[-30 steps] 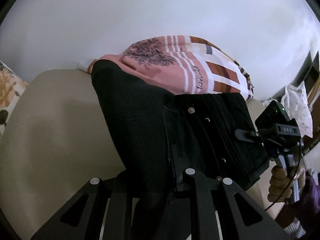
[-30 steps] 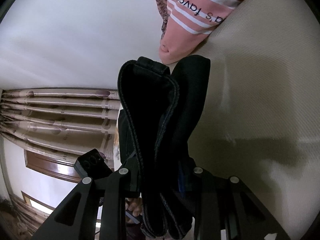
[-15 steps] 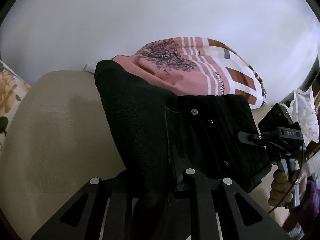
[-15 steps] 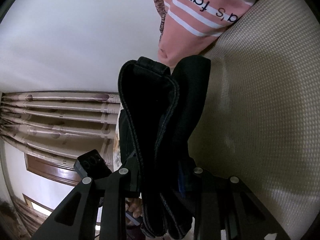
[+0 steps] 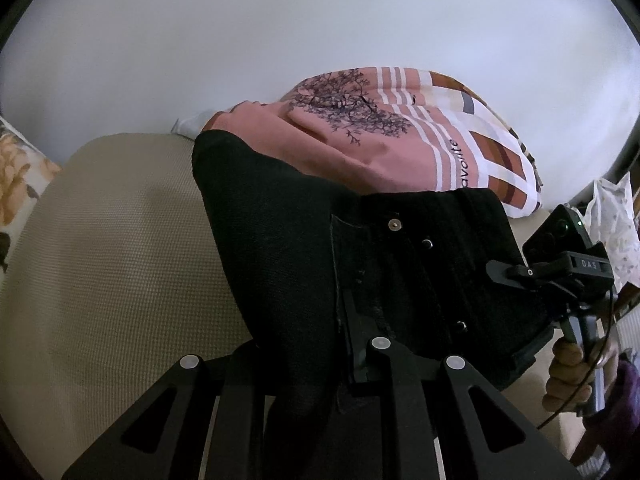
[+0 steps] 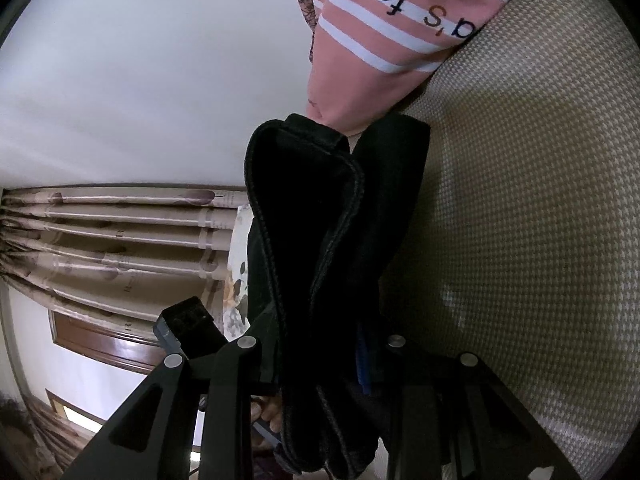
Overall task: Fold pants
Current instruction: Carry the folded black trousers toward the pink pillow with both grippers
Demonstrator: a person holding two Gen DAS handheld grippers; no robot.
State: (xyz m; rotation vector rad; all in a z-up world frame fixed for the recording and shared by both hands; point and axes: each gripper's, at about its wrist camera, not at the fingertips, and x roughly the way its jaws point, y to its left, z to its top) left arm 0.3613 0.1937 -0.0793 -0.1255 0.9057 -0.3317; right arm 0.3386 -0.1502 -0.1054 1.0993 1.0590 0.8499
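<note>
Black pants point(image 5: 320, 248) with metal fly buttons hang folded over a beige textured surface point(image 5: 120, 248). My left gripper point(image 5: 320, 344) is shut on their near edge, the cloth bunched between its fingers. In the right wrist view the same pants point(image 6: 328, 240) show as thick doubled layers with stitched seams, and my right gripper point(image 6: 320, 344) is shut on that bundle. The right gripper point(image 5: 520, 272) also appears in the left wrist view at the pants' right edge, held by a hand point(image 5: 568, 376).
A pink and white striped pillow point(image 5: 400, 148) with a tree print lies just behind the pants, touching them. A floral cushion point(image 5: 16, 168) sits at the far left. Curtains point(image 6: 120, 240) and a wooden frame show at the right view's left. A white bag point(image 5: 612, 220) stands at right.
Both grippers have sunk slightly toward the beige surface with the pants held; the pillow looks nearer and larger in both views. Neither grip has changed.
</note>
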